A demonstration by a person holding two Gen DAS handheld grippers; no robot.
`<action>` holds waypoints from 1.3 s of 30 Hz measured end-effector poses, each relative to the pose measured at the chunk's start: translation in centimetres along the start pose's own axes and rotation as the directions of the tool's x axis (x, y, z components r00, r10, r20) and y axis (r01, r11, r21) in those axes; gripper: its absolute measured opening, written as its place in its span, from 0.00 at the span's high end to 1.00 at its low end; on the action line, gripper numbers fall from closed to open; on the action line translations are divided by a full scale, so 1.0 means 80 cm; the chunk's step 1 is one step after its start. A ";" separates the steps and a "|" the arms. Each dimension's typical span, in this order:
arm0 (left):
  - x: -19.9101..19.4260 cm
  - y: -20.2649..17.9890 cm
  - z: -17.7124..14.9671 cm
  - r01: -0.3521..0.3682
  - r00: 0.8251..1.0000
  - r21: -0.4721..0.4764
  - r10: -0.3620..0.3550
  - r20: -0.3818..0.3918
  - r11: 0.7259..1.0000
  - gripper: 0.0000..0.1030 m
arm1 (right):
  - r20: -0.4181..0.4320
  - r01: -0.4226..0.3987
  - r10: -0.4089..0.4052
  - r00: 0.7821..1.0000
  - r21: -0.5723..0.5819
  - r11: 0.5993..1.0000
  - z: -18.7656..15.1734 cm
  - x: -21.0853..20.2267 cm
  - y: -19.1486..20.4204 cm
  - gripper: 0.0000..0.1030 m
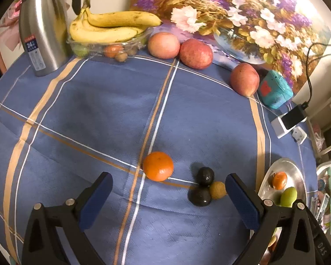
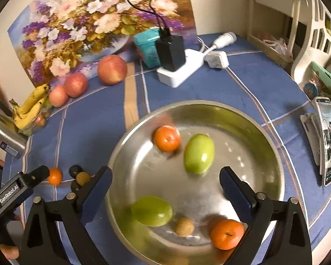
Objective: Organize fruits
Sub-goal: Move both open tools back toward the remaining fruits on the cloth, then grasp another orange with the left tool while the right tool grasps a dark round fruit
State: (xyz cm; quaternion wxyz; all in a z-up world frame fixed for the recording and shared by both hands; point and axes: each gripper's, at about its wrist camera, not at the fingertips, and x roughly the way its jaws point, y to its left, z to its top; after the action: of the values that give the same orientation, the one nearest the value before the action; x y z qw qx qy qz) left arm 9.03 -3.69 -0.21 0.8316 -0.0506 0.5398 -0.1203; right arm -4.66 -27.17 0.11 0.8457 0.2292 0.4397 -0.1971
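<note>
My left gripper stands open low over the blue checked cloth, with nothing between its fingers. An orange lies just ahead of the gap. Two dark round fruits and a small brown one touch each other by the right finger. My right gripper hangs open and empty over the steel bowl. The bowl holds two green fruits, a small brown fruit, a sharp orange and a motion-blurred orange.
Three apples line the back edge before a flower painting. Bananas top a clear box beside a steel kettle. A teal box, a power strip with a charger, and a propped phone crowd the right side.
</note>
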 end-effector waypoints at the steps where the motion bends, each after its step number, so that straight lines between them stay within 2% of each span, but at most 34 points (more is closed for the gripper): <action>1: -0.001 0.004 0.002 0.003 1.000 -0.005 -0.003 0.001 1.000 0.00 | 0.007 -0.010 0.010 1.000 -0.005 1.000 0.001 0.000 0.004 0.05; 8: -0.008 0.029 0.019 -0.034 0.999 -0.006 0.034 0.030 0.999 0.00 | 0.044 -0.043 0.045 0.998 -0.064 0.997 0.004 0.001 0.043 0.05; 16: -0.008 0.048 0.031 -0.062 0.998 -0.004 0.062 0.019 0.998 0.00 | 0.046 -0.099 0.109 0.993 -0.174 0.980 0.005 0.007 0.108 0.05; 22: 0.000 0.061 0.038 -0.042 0.999 -0.041 0.042 -0.001 0.998 0.00 | 0.040 -0.104 0.117 0.992 -0.240 0.965 0.001 0.019 0.149 0.05; 30: 0.017 0.077 0.046 -0.020 0.999 -0.095 0.016 -0.042 0.995 0.00 | -0.009 -0.097 0.098 0.995 -0.253 0.963 0.001 0.047 0.167 0.05; 33: 0.022 0.075 0.047 -0.009 0.999 -0.091 0.004 -0.054 0.996 0.00 | -0.036 -0.099 0.093 0.995 -0.255 0.962 -0.002 0.059 0.170 0.10; 38: 0.032 0.065 0.046 0.028 0.995 -0.076 -0.035 -0.094 0.997 0.01 | -0.086 -0.109 0.090 0.992 -0.248 0.963 -0.009 0.073 0.169 0.31; 39: 0.033 0.064 0.046 0.033 0.994 -0.075 -0.041 -0.100 0.997 0.01 | -0.093 -0.110 0.090 0.992 -0.245 0.963 -0.010 0.074 0.168 0.32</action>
State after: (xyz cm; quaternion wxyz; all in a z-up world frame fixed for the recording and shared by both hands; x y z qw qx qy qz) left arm 14.12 0.38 -2.11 0.7982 -0.0847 0.5845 -0.1184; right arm 5.22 -16.51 -2.36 0.8582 0.1510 0.4827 -0.0878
